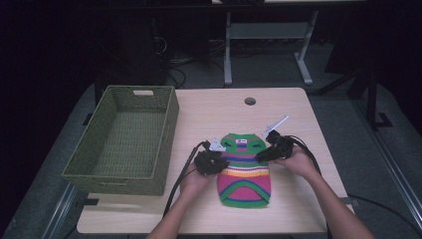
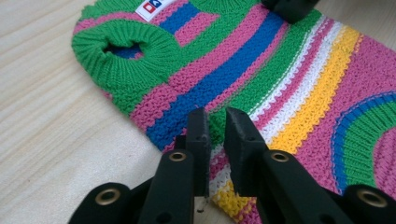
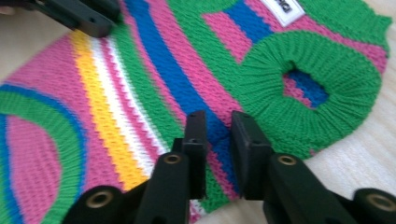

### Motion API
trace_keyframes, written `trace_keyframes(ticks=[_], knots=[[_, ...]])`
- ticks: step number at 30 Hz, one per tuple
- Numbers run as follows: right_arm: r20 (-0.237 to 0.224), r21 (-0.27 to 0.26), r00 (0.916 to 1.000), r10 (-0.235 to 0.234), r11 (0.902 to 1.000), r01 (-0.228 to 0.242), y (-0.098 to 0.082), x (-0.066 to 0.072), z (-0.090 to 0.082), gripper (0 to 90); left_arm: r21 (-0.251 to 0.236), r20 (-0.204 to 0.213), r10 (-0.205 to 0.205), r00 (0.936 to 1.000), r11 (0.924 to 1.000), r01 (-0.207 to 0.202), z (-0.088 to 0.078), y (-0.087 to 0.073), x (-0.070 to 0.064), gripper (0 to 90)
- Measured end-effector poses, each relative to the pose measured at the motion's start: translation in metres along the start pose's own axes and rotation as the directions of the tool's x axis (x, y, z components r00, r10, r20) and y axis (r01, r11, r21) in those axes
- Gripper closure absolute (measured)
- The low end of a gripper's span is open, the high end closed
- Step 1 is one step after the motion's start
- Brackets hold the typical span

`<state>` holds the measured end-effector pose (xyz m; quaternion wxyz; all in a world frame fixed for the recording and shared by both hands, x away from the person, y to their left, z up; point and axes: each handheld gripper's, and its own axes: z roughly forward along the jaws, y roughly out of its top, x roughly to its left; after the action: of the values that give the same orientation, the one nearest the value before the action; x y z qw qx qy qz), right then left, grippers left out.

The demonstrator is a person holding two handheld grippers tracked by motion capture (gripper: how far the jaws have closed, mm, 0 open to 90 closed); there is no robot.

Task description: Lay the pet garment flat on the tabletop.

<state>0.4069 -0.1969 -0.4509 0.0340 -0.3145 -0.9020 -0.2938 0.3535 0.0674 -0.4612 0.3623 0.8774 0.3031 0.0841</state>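
High view: a pale wooden table [image 1: 209, 112] with a woven green basket [image 1: 124, 142] along its left side and bare wood ahead of and to the right of a small striped knitted sweater [image 1: 245, 169], which lies flat near the front edge. Two forearms come in from the bottom; the left gripper [image 1: 213, 160] sits at the sweater's left side and the right gripper [image 1: 272, 149] at its right side, each angled inward. A white label [image 1: 242, 142] sits by the collar, its print too small to read. Left gripper view: the jaws stand nearly closed with a narrow gap, pinching the sweater's edge [image 2: 212, 135] where blue, pink and green stripes meet the table; a ribbed green armhole [image 2: 122, 50] lies ahead, and the label [image 2: 150, 6] shows red and blue marks that cannot be read. Right gripper view: the jaws are likewise almost together on the sweater's edge [image 3: 219, 135], beside the other green armhole [image 3: 303, 79]; the left gripper [image 3: 77, 16] rests on the far side.
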Motion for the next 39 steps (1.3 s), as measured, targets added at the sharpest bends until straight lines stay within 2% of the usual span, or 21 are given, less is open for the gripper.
trace_keyframes(ticks=[2, 6, 7, 11, 13, 18, 19, 21, 29, 36, 39], knots=[[-0.03, -0.039, 0.9995, 0.01, 0.9992, -0.012, -0.001, 0.0, -0.006, 71.5, -0.018, 0.018, -0.017, 0.9997, 0.9997, 0.017, -0.004, 0.001, 0.001, 75.1], [-0.049, -0.075, 0.9987, 0.013, 0.9971, -0.017, -0.001, 0.001, -0.011, 67.5, -0.043, 0.027, -0.031, 0.9992, 0.9985, 0.032, -0.008, 0.002, 0.003, 73.5], [-0.071, -0.098, 0.9972, 0.025, 0.9947, -0.032, -0.001, 0.0, -0.014, 63.6, -0.052, 0.034, -0.041, 0.9986, 0.9977, 0.043, -0.01, 0.002, 0.003, 71.7], [-0.091, -0.117, 0.9952, 0.036, 0.9921, -0.046, -0.002, -0.001, -0.017, 59.0, -0.05, 0.035, -0.03, 0.9989, 0.9983, 0.031, -0.013, 0.002, 0.003, 66.9], [-0.103, -0.132, 0.9938, 0.042, 0.9897, -0.056, -0.004, -0.001, -0.021, 53.9, -0.054, 0.043, -0.029, 0.9987, 0.9981, 0.031, -0.016, 0.003, 0.004, 65.2], [-0.104, -0.148, 0.9936, 0.045, 0.9872, -0.06, -0.007, -0.002, -0.027, 50.0, -0.06, 0.052, -0.039, 0.9979, 0.9973, 0.042, -0.018, 0.002, 0.004, 59.8], [-0.112, -0.154, 0.9923, 0.053, 0.9857, -0.07, -0.008, -0.003, -0.028, 46.9, -0.074, 0.076, -0.07, 0.9946, 0.9944, 0.076, -0.019, 0.003, 0.003, 58.8], [-0.114, -0.156, 0.9921, 0.053, 0.9852, -0.07, -0.009, -0.003, -0.03, 45.5, -0.082, 0.086, -0.084, 0.9928, 0.9925, 0.091, -0.021, 0.003, 0.003, 56.1], [-0.113, -0.165, 0.9915, 0.064, 0.9828, -0.083, -0.015, -0.003, -0.034, 41.0, -0.085, 0.087, -0.083, 0.9927, 0.9923, 0.09, -0.029, 0.003, 0.002, 52.6], [-0.104, -0.177, 0.993, 0.057, 0.9814, -0.074, -0.019, -0.002, -0.04, 38.7, -0.079, 0.084, -0.086, 0.9928, 0.9926, 0.093, -0.033, 0.001, 0.003, 48.2], [-0.097, -0.175, 0.9939, 0.053, 0.9821, -0.069, -0.021, -0.001, -0.042, 37.9, -0.089, 0.1, -0.093, 0.9906, 0.9908, 0.102, -0.034, -0.001, 0.002, 43.6]])
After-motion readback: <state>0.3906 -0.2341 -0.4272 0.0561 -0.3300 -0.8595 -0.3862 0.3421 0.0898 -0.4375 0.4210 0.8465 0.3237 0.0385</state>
